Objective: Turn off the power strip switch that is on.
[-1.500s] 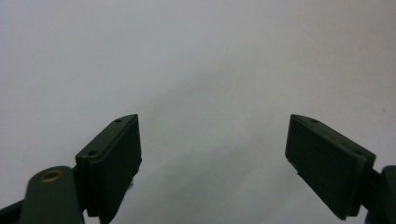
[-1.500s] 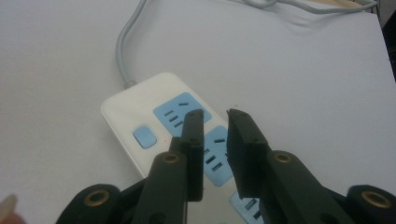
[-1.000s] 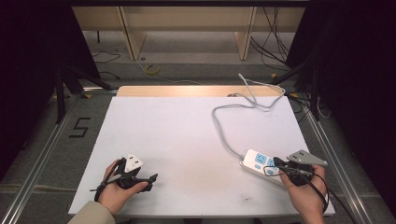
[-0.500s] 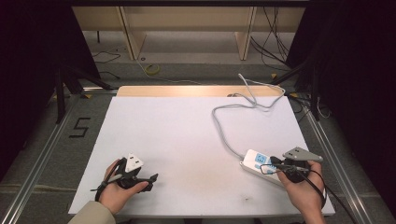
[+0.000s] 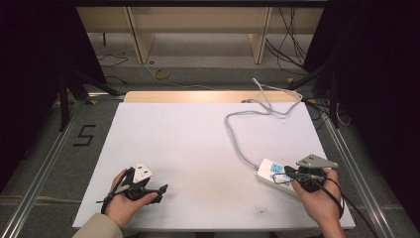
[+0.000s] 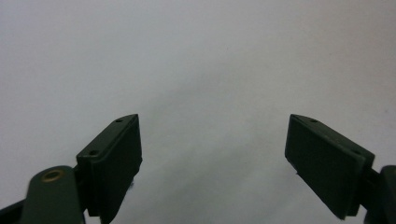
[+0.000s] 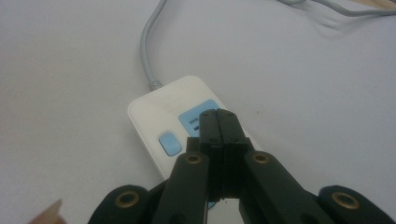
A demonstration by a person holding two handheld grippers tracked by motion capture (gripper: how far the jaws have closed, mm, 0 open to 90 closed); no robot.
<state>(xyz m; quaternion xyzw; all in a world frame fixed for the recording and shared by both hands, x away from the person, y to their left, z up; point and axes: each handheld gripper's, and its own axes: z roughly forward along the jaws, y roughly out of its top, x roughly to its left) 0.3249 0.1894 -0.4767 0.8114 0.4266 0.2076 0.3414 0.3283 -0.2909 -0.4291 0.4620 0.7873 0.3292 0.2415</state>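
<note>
Two hand-held grippers at the near edge of a white table, one wide apart, one pressed together over a power strip.

The left gripper (image 5: 161, 190) rests low at the table's (image 5: 198, 148) near left, its jaws spread wide over bare surface. At the near right lies the white power strip (image 5: 271, 172), its grey cable (image 5: 237, 141) curling toward the far edge. The right gripper (image 7: 218, 122) hovers over the strip's blue socket, jaws pressed together with nothing between them.

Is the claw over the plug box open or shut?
Shut. The right claw has its black jaws pressed together over the white power strip with blue sockets.
</note>
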